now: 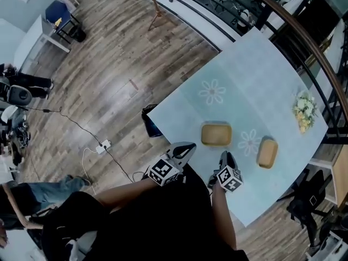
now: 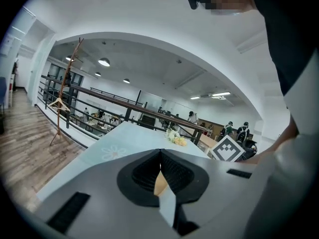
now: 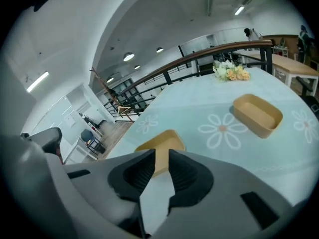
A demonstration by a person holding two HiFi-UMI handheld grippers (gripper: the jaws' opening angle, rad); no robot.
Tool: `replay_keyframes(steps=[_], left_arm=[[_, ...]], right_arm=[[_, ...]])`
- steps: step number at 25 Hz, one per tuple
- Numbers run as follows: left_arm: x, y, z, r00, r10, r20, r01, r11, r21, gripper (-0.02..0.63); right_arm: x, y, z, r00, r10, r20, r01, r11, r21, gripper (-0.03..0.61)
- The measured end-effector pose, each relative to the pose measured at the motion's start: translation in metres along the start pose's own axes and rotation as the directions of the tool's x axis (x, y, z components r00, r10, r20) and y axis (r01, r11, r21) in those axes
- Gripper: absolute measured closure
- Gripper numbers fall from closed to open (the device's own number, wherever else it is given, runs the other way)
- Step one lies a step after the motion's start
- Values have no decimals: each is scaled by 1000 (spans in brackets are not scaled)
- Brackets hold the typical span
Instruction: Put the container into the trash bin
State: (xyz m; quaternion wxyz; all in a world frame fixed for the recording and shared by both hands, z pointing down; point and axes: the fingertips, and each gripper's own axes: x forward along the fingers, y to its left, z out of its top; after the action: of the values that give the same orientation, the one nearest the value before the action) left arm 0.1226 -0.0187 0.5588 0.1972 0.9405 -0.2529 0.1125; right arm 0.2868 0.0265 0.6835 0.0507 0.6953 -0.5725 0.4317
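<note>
Right hand-held gripper [image 3: 162, 154]: My jaws are open just a little. Nothing is between them.
Left hand-held gripper [image 2: 160, 153]: My jaw tips are together. I hold nothing here.
Near container [image 3: 163, 140]: It is tan and looks empty. It sits on the counter [image 1: 244, 80] near my edge, right in front of my right jaws, and I am not touching it.
Far container [image 3: 257, 114]: It sits more to my right, apart from the near one.
Trash bin [image 1: 150, 122]: I think it is the dark thing on the floor, just beside the counter edge on my left. I cannot see inside it.
Step now: I think I am reaching for the near container.
How to do it well: My jaws should open wider first. The gap looks too small for the wall. Then I should slide one jaw inside and one outside the near wall and squeeze gently.
Watch out: The container looks light, so a push could make it slide away.
After that: Lift it flat and carry it left to the bin.
</note>
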Motion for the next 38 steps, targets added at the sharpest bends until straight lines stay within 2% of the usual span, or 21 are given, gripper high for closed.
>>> replay_keyframes(steps=[3,5,9,12,16,19,21,23,28,30,32,38], left_arm=[[11,6,2,1000,29,-5,-29,999,-43,600],[18,9,4,999,47,-8,-48,997,-58,600],[24,10,5,998,58,-33,-59,998,-37,600],[26,9,4,997,64,-49,-66,998,-25,600],[29,7,1,996,74,-55,-76,997,-20,600],[30,5,-4,994,79,-69,-81,996,-21,600],[31,3,-5,994,85,-74,-87,996,-19,600],[30,1,-5,992,97,-77,-98,995,-17,600],[17,8,-10,984,153,-86,-156,987,-28,600],[12,13,-12,981,172,-93,-175,984,-25,600],[9,15,-13,978,186,-99,-189,982,-19,600],[0,24,-6,973,213,-86,-215,976,-18,600]], right_arm=[[25,-10,-14,998,-16,-55,19,997,70,469],[41,-13,-24,995,-20,-94,31,992,121,465],[67,-12,-36,989,-17,-145,51,970,237,460],[71,-21,-32,988,-62,-144,99,959,265,460],[71,-46,-17,985,-124,-118,143,975,172,449],[83,-47,-4,991,-86,-106,85,996,-16,436],[92,-44,6,993,-64,-98,49,989,-142,436],[99,-46,16,994,-57,-92,38,979,-199,436],[119,-47,17,989,-24,-148,-14,969,-246,443],[123,-46,12,984,-1,-176,-42,969,-242,509],[123,-46,8,981,17,-194,-65,968,-241,528],[107,-38,8,984,20,-176,-53,982,-184,535]])
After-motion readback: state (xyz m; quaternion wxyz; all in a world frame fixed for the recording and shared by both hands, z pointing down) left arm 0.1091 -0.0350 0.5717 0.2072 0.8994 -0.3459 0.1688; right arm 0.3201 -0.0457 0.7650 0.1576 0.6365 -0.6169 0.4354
